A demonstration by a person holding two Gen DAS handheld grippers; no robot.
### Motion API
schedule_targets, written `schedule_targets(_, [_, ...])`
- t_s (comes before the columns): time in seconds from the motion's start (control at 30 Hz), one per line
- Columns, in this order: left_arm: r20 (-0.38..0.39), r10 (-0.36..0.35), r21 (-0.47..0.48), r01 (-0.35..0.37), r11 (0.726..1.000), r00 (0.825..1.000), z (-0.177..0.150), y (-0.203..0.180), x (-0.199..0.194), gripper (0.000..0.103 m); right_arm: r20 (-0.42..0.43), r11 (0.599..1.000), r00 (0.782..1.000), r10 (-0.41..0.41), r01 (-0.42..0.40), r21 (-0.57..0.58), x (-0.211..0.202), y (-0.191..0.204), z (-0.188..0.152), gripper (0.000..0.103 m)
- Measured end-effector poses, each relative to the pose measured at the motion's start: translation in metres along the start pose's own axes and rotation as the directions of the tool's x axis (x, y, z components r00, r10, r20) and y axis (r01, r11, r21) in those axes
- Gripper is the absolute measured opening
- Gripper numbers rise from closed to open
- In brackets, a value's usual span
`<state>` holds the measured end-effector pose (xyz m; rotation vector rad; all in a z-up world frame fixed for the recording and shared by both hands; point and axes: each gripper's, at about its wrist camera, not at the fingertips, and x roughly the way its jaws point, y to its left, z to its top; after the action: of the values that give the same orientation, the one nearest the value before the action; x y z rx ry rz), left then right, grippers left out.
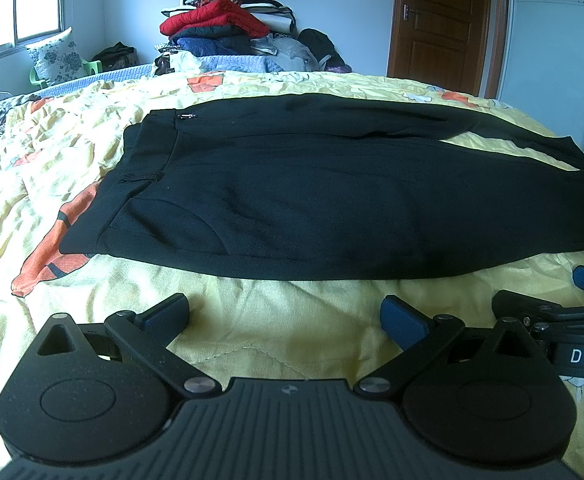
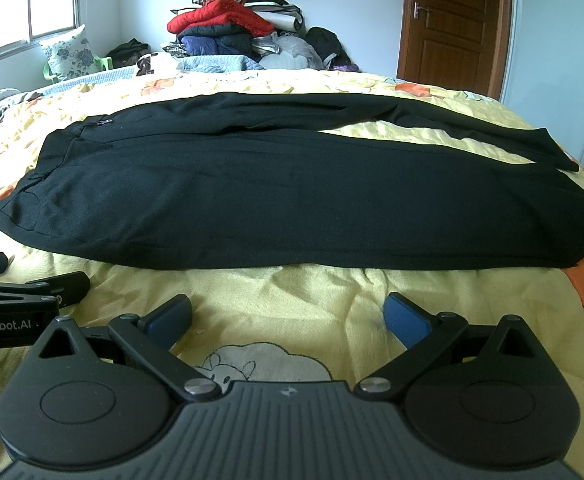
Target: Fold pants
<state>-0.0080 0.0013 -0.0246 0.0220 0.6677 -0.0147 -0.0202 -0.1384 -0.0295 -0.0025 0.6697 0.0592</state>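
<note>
Black pants (image 1: 312,200) lie flat on a yellow patterned bedspread (image 1: 276,328), waistband to the left, legs running right and split apart at the far right. They also show in the right wrist view (image 2: 292,200). My left gripper (image 1: 286,318) is open and empty, low over the bedspread just in front of the pants' near edge. My right gripper (image 2: 288,316) is open and empty, beside the left one, also in front of the near edge. The right gripper shows at the left view's right edge (image 1: 572,300); the left gripper shows at the right view's left edge (image 2: 32,284).
A tall pile of clothes and bedding (image 1: 228,28) stands against the far wall behind the bed. A floral pillow on a green chair (image 1: 54,60) is under the window at left. A brown door (image 1: 444,20) is at the back right.
</note>
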Motion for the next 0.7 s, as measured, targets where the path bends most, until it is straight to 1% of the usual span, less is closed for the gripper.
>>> schedule_targets(0.17, [0.000,0.000,-0.001,0.000,1.000,1.000,0.000,0.000,0.000,0.103,0.000,1.000,1.000,0.005,-0.005,0.000,0.001,0.000,0.000,0.103])
schedule_targets(0.27, [0.000,-0.001,0.000,0.001,1.000,1.000,0.000,0.000,0.000,0.103,-0.001,1.000,1.000,0.023,-0.023,-0.007,0.000,-0.003,0.000,0.103])
schedule_targets(0.33, [0.001,0.000,0.000,0.000,1.000,1.000,0.000,0.000,0.000,0.103,-0.008,0.999,0.999,0.051,-0.052,-0.018,-0.002,-0.007,0.001,0.103])
schedule_targets(0.4, [0.003,-0.004,0.001,0.004,1.000,1.000,0.000,0.000,-0.002,0.103,0.002,0.994,0.994,0.110,-0.110,-0.010,-0.007,-0.016,0.007,0.103])
schedule_targets(0.47, [0.010,-0.008,-0.001,0.008,1.000,1.000,0.000,0.002,-0.005,0.102,0.054,0.983,0.981,0.186,-0.186,-0.001,-0.016,-0.027,0.020,0.103])
schedule_targets(0.53, [0.020,-0.010,0.007,0.010,1.000,1.000,0.002,0.004,-0.009,0.102,0.125,0.975,0.968,0.220,-0.219,-0.026,-0.023,-0.034,0.041,0.103])
schedule_targets(0.6, [0.041,0.005,0.015,-0.005,1.000,0.999,0.007,0.006,-0.012,0.102,0.178,0.967,0.953,0.246,-0.230,-0.107,-0.023,-0.035,0.066,0.103])
schedule_targets(0.67, [0.067,0.025,0.016,-0.026,1.000,0.997,0.012,0.010,-0.015,0.102,0.188,0.951,0.943,0.275,-0.239,-0.194,-0.012,-0.031,0.093,0.103])
schedule_targets(0.7, [0.097,0.047,0.017,-0.049,0.999,0.994,0.018,0.014,-0.017,0.103,0.183,0.936,0.935,0.304,-0.258,-0.240,-0.003,-0.028,0.106,0.103])
